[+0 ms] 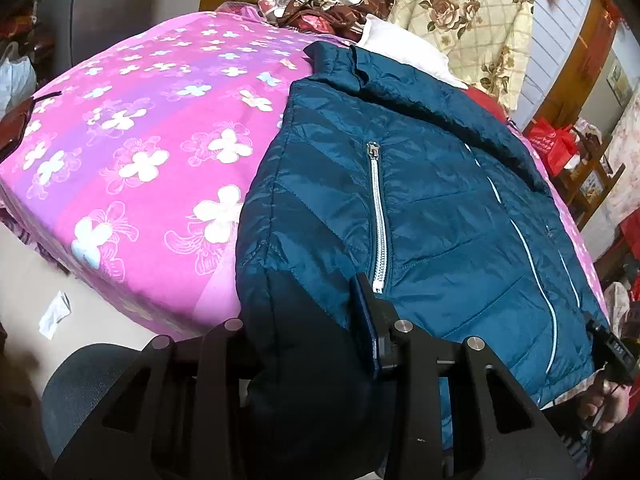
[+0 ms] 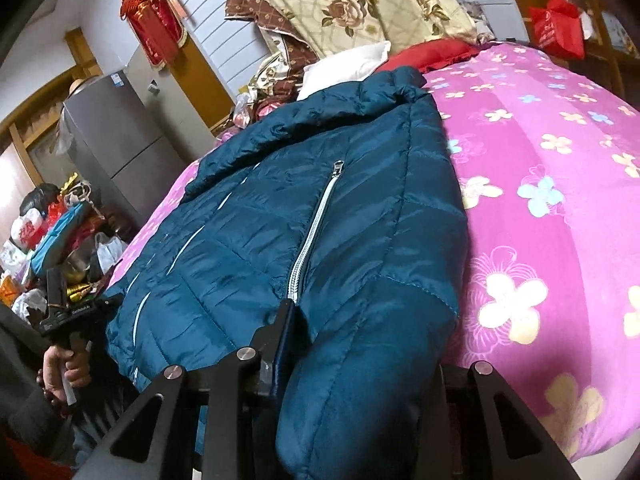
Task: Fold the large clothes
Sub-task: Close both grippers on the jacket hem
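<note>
Fingers of the left gripper (image 1: 316, 336) are clamped on the lower edge of a blue puffer jacket (image 1: 420, 208), with padded fabric bunched between them; only one finger (image 1: 370, 320) shows clearly, the other being buried under the cloth. Ahead of these fingers the jacket lies spread on a bed (image 1: 132, 148) covered with a pink flowered sheet, and a white pocket zipper (image 1: 378, 220) runs away from the visible fingertip toward the collar. Off to the right of the fingers, at the far corner of the hem, the right gripper (image 1: 612, 354) appears small and dark, with a hand (image 1: 604, 404) below it. Seen from the right wrist, that gripper's fingers likewise pinch the hem, a fold of jacket pressed in their gap (again only one finger (image 2: 280, 336) is plainly seen). Just ahead of that fingertip starts another white zipper (image 2: 316, 220), running up the jacket's front. Well beyond the fingers, past the collar, sit a white pillow (image 2: 344, 64) and a cream quilt with roses (image 2: 352, 8). Far to the left, the other gripper shows with the person's hand (image 2: 68, 372) on its handle.
</note>
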Available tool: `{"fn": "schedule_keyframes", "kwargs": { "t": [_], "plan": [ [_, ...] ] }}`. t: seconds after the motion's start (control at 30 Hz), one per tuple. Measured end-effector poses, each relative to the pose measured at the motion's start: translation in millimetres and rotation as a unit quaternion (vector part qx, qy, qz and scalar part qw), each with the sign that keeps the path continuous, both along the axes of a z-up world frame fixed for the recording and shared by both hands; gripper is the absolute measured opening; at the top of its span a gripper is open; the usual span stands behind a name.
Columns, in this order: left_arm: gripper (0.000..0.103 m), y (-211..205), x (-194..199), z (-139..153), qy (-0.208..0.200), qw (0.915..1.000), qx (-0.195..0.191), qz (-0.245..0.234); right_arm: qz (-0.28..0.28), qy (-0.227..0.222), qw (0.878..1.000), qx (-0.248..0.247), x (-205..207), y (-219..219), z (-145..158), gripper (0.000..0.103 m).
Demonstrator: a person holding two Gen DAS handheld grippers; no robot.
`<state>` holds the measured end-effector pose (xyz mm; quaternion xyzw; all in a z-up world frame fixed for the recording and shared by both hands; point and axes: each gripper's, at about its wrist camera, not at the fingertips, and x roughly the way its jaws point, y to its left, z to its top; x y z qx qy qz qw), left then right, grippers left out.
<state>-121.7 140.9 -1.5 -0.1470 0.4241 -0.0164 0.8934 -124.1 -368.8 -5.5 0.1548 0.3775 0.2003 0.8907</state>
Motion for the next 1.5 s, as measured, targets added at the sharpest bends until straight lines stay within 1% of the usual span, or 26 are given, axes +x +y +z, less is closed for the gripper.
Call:
{"fn": "schedule_keyframes", "kwargs": {
  "t": [0.1, 0.3, 0.4, 0.5, 0.53, 0.6, 0.63, 0.7, 0.73, 0.77, 0.8, 0.83, 0.87, 0.93, 1.0, 1.07, 1.17, 1.23, 1.33, 1.4, 1.43, 1.47, 1.5],
  "plan": [
    [0.034, 2.0, 0.4, -0.5, -0.001, 1.0000, -0.005, -0.001, -0.001, -0.002, 1.000, -0.014, -1.8, 3.0, 1.8, 0.030],
    [0.036, 0.4, -2.1, -1.1, -0.010, 0.9999, -0.003, -0.008, 0.000, 0.007, 1.000, -0.008, 1.2, 1.1, 2.0, 0.030],
    [0.040, -0.2, -4.3, -1.1, -0.015, 0.9998, -0.005, -0.008, -0.002, 0.008, 1.000, -0.012, 2.1, 2.3, 2.6, 0.031],
    [0.047, -3.7, -5.2, -0.9, -0.019, 0.9997, 0.001, -0.014, -0.005, 0.013, 1.000, -0.003, 3.6, 0.4, 2.5, 0.031],
    [0.049, -5.2, -5.0, -0.9, -0.021, 0.9996, 0.003, -0.017, -0.004, 0.012, 1.000, -0.008, 3.8, 1.8, 3.0, 0.031],
    [0.051, -8.4, -4.6, -0.9, -0.023, 0.9995, 0.011, -0.017, -0.005, 0.008, 0.999, -0.034, 2.5, 8.6, 5.6, 0.029],
    [0.051, -9.0, -4.1, -0.8, -0.024, 0.9995, 0.013, -0.015, -0.007, 0.004, 0.999, -0.045, 1.2, 11.2, 7.5, 0.025],
    [0.049, -7.7, -3.3, -0.3, -0.019, 0.9997, 0.009, -0.013, -0.012, -0.010, 0.999, -0.052, -1.9, 13.3, 12.0, 0.021],
    [0.033, -6.2, -2.9, 0.1, -0.015, 0.9998, 0.010, -0.007, -0.014, -0.017, 0.998, -0.054, -3.8, 13.9, 14.1, 0.019],
    [0.027, -4.3, -2.3, -0.4, -0.010, 0.9999, 0.008, -0.004, -0.016, -0.024, 0.998, -0.055, -5.7, 14.6, 16.0, 0.016],
    [0.025, -2.3, -2.6, -0.4, -0.007, 1.0000, 0.002, -0.001, -0.017, -0.037, 0.998, -0.053, -9.4, 15.9, 21.0, 0.015],
    [0.019, -1.2, -3.4, 1.1, -0.006, 1.0000, 0.000, 0.002, -0.018, -0.044, 0.997, -0.053, -12.7, 17.0, 23.8, 0.014],
    [0.015, -1.9, -4.4, 2.8, -0.007, 1.0000, 0.003, 0.002, -0.023, -0.054, 0.997, -0.059, -17.1, 18.6, 29.0, 0.013],
    [0.013, -4.5, -6.6, 9.8, -0.012, 0.9998, 0.018, 0.000, -0.033, -0.062, 0.996, -0.063, -23.0, 19.7, 35.2, 0.013],
    [0.012, -3.8, -7.4, 14.7, -0.015, 0.9997, 0.019, 0.002, -0.042, -0.074, 0.995, -0.051, -31.7, 17.0, 41.6, 0.013],
    [0.011, 1.2, -7.4, 18.6, -0.016, 0.9998, 0.012, 0.006, -0.041, -0.077, 0.995, -0.042, -36.7, 16.6, 45.2, 0.012],
    [0.011, 9.6, -6.0, 19.4, -0.014, 0.9998, -0.002, 0.013, -0.031, -0.077, 0.996, -0.041, -39.5, 22.1, 47.3, 0.012],
    [0.011, 9.9, -3.4, 14.0, -0.006, 1.0000, -0.001, 0.006, -0.028, -0.063, 0.996, -0.048, -38.6, 25.4, 41.7, 0.012],
    [0.013, 9.1, -4.8, 8.5, -0.001, 1.0000, -0.001, 0.003, -0.028, -0.032, 0.998, -0.037, -33.3, 23.1, 30.7, 0.012],
    [0.016, 11.4, -4.6, 6.8, 0.002, 1.0000, -0.007, 0.004, -0.031, -0.013, 0.999, -0.034, -30.5, 21.2, 24.7, 0.012],
    [0.020, 12.2, -3.2, 5.3, 0.009, 0.9999, -0.009, 0.005, -0.033, -0.006, 0.999, -0.034, -29.9, 20.9, 22.9, 0.012],
    [0.021, 12.7, -2.3, 4.3, 0.012, 0.9999, -0.010, 0.004, -0.035, -0.001, 0.999, -0.034, -29.2, 20.7, 21.7, 0.013],
    [0.023, 12.9, -2.0, 3.6, 0.014, 0.9998, -0.011, 0.004, -0.034, 0.005, 0.999, -0.032, -28.1, 21.1, 19.7, 0.018]
  ]
}}
